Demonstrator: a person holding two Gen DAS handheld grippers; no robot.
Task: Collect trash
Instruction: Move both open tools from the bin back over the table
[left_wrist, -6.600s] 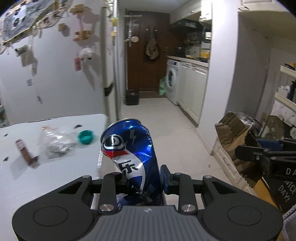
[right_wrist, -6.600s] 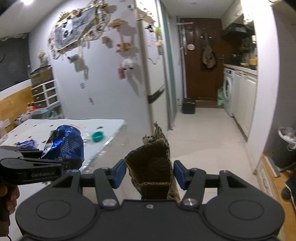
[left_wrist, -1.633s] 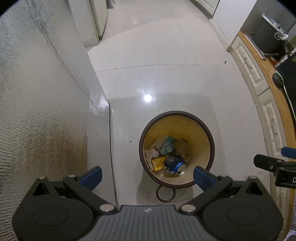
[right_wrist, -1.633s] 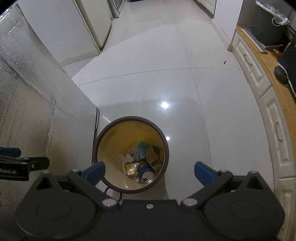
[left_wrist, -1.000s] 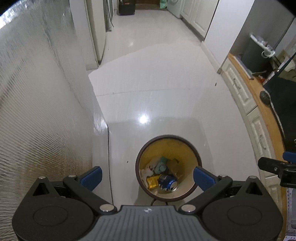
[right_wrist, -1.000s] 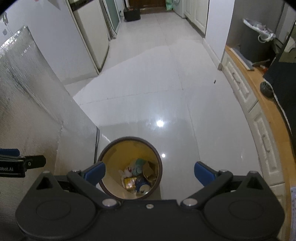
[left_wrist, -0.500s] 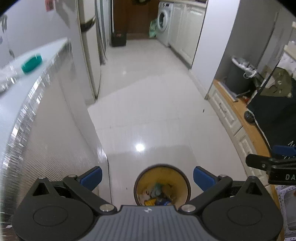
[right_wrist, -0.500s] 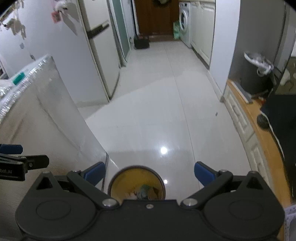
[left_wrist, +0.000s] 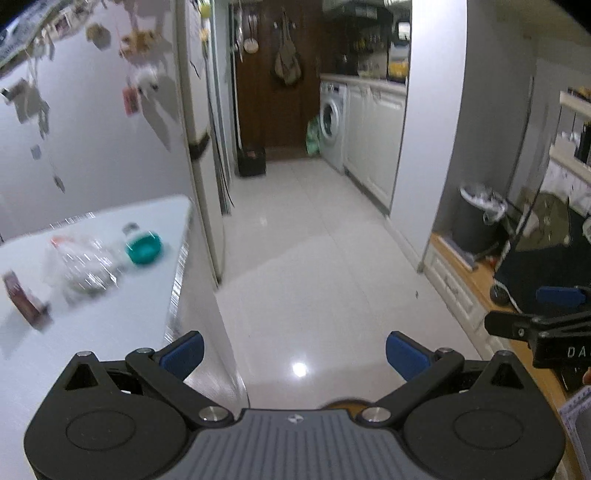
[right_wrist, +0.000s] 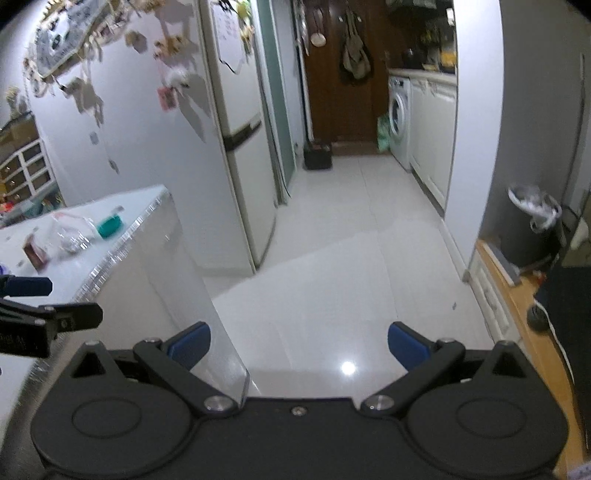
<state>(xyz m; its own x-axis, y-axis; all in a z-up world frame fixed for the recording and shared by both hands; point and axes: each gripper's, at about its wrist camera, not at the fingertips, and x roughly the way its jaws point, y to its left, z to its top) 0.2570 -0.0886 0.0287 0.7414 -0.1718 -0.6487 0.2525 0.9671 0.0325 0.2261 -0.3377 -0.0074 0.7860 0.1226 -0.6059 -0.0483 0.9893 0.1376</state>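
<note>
Left tool (left_wrist: 294, 354) was released, blue pads wide apart with nothing between them, held over the pale tiled floor (left_wrist: 317, 258) beside the white surface (left_wrist: 92, 332). Right tool (right_wrist: 298, 345) was likewise spread and empty, pointed down the same hallway; its body showed at the right edge of the left view, white lettering "DA" legible, the rest cut off. Left tool's body showed at the left edge of the right view, its lettering too blurred to read.

Remaining trash lay on the surface, toward its far right corner:
- teal cap (left_wrist: 143, 248), closest to the corner, near the right edge
- crumpled clear plastic bag (left_wrist: 83, 266), just left of the cap
- small dark-red wrapper (left_wrist: 22, 301), further left; printing unreadable

A brown curved sliver (left_wrist: 341, 402) peeked above the left tool's body; what it was could not be told.

Down the hallway: fridge (right_wrist: 240, 147) with blurred notes, washing machine (left_wrist: 332, 123) by white cabinets, brown door (left_wrist: 277, 74) with a hanging bag, black box (left_wrist: 252, 162) on the floor.
</note>
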